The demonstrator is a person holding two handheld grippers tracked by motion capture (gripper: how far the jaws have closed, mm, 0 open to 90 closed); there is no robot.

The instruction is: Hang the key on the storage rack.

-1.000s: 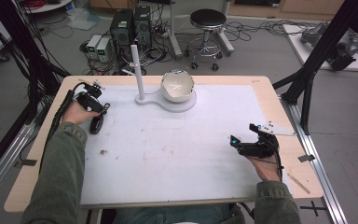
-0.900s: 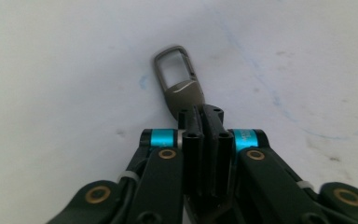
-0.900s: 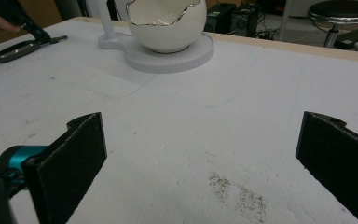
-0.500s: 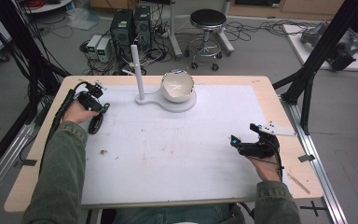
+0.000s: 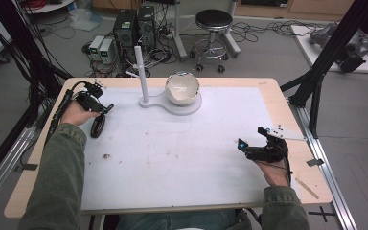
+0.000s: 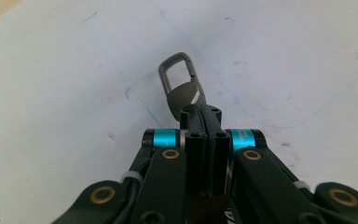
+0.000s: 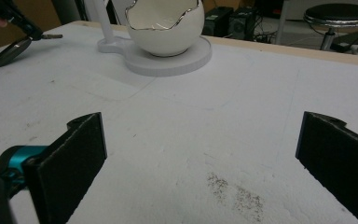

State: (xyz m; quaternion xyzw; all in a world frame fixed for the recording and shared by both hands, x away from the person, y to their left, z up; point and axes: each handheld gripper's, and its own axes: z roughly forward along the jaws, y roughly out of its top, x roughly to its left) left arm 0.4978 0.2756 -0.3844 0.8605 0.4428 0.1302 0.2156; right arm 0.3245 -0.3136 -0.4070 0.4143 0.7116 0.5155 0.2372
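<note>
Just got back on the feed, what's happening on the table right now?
A person works at the table with a gripper in each hand. The left gripper, at the far left of the white mat, has its jaws shut on a dark keychain with a carabiner clip. The right gripper sits near the right edge with its jaws wide open, holding nothing. Farther back, an eggshell-shaped white bowl sits on a white stand with an upright post.

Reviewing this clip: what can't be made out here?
- Left gripper view: the clip's gripped end, hidden between the shut jaws of the left gripper.
- High view: whether the dark loop touches the mat; too small.
- Right gripper view: the bowl's inside bottom, cut off by the top edge and its wall.
</note>
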